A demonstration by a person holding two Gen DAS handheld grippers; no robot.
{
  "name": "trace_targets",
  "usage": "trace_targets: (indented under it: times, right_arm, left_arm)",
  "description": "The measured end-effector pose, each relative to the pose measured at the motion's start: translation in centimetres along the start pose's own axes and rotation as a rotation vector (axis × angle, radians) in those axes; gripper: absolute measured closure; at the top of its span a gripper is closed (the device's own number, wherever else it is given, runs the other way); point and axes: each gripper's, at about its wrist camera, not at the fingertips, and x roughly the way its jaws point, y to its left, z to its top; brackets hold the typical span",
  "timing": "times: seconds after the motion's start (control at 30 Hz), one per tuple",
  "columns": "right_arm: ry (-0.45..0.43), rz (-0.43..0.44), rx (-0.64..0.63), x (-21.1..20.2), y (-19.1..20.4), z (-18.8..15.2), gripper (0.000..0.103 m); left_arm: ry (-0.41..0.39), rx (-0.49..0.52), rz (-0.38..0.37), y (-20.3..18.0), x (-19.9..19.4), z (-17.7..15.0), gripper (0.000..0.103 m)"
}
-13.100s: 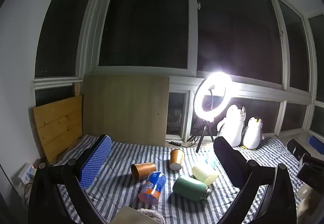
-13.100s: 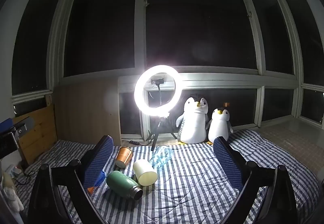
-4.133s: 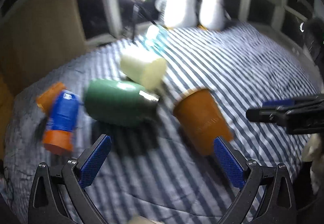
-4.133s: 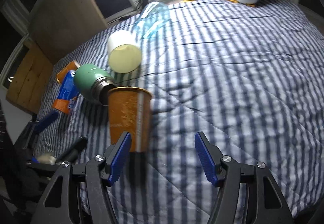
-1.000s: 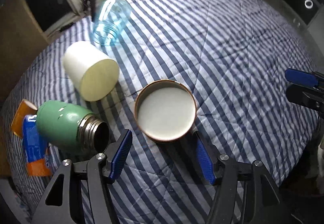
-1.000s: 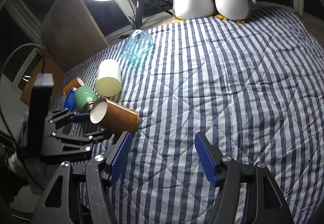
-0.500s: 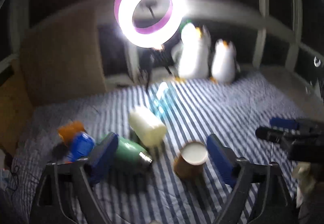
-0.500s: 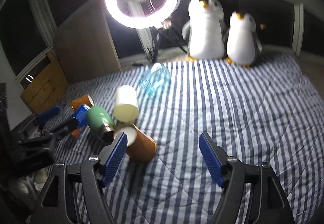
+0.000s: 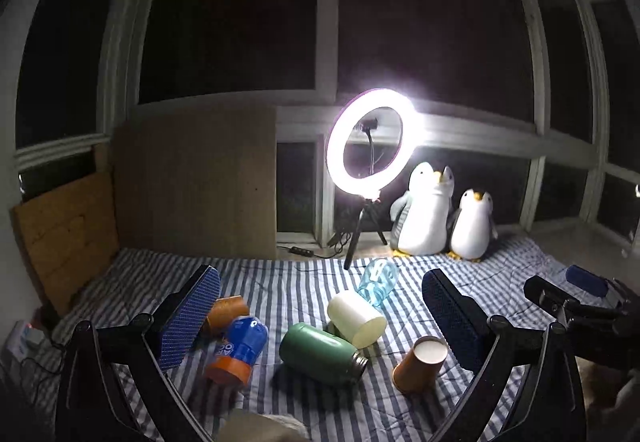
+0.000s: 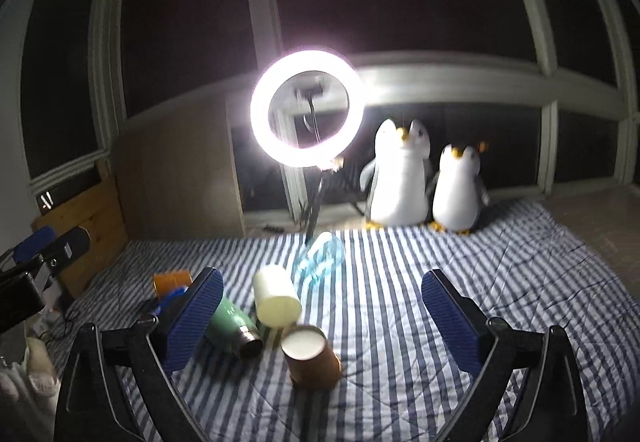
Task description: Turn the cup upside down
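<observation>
An orange paper cup stands upside down on the striped blanket, its white base up; it also shows in the right wrist view. My left gripper is open and empty, raised and pulled back from the cup. My right gripper is open and empty, also back from the cup, which sits low between its fingers. The right gripper also shows at the right edge of the left wrist view.
A green flask, a cream cup, a clear blue bottle, a blue and orange can and a second orange cup lie on the blanket. A ring light and two plush penguins stand behind.
The left gripper has let go of the orange cup, opened wide and pulled up and back. The cup now stands base up on the blanket. The right gripper has also lifted back.
</observation>
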Motion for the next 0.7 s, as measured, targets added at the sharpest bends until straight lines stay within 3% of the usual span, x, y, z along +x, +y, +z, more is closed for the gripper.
trace_targets:
  times: [0.2,0.7]
  right_arm:
    - [-0.127,-0.063,-0.043,-2.9,2.7,0.0,0.001]
    - [-0.171,-0.101,-0.083,-4.5,5.4,0.2,0.001]
  left_arm:
    - [-0.033,0.015,0.006,1.6,-2.8,0.2,0.0]
    - [-0.03,-0.006,0.026,4.7,-4.7,0.0,0.0]
